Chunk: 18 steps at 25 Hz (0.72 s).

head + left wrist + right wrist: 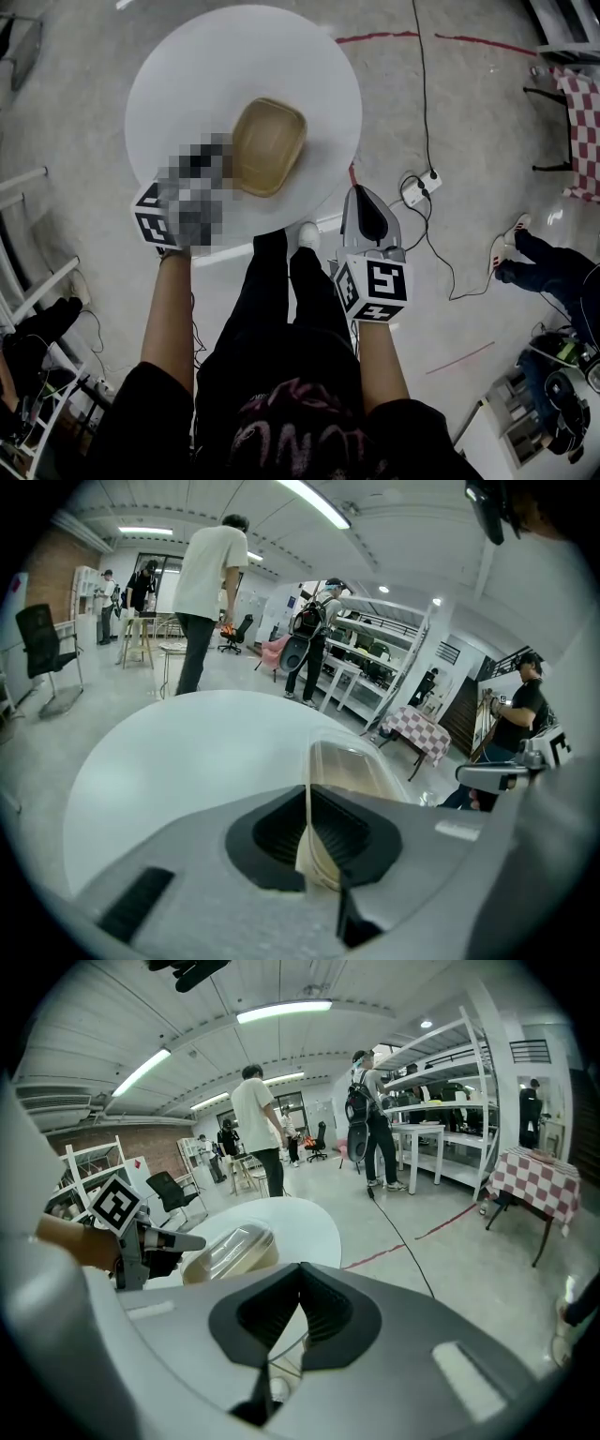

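The tan box (269,145) sits near the middle of the round white desk (187,75). It has a clear lid (230,1246) on top.

The left hand-held gripper (307,803) is at the left side of the box. Its jaws are pinched shut on the thin edge of the box. So this looks like the grab step, with the box down on the desk.

The edge is thin and bendy, I think. Any next move with the box needs a firm pinch and a slow, flat pull or lift, so that it does not slip or tip.

The right hand-held gripper (364,199) hangs off the desk, over the floor (469,141). Its jaws are closed tip to tip and hold nothing.
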Available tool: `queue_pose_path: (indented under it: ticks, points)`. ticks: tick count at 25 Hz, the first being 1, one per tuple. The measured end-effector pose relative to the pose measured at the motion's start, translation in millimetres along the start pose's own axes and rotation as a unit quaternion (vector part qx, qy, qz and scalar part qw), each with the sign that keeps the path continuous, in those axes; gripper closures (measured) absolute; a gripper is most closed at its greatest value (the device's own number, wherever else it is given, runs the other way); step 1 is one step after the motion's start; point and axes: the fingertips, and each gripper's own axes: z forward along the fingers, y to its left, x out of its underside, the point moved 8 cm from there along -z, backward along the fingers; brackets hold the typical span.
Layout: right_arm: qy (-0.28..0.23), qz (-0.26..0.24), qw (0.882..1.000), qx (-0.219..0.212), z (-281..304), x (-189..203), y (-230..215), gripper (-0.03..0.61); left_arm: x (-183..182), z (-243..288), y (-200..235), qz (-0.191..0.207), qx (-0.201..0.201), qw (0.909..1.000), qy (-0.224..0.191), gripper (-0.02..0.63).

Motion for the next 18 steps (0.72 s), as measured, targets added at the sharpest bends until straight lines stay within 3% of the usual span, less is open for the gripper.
queue_pose_path:
  ticks: [18]
  points:
    - [-0.028,-0.003,1.0,-0.006,-22.8,-19.7,14.8,0.58,-20.4,-45.4,-20.7,0.0,-0.002,0.999,-0.045,0.601]
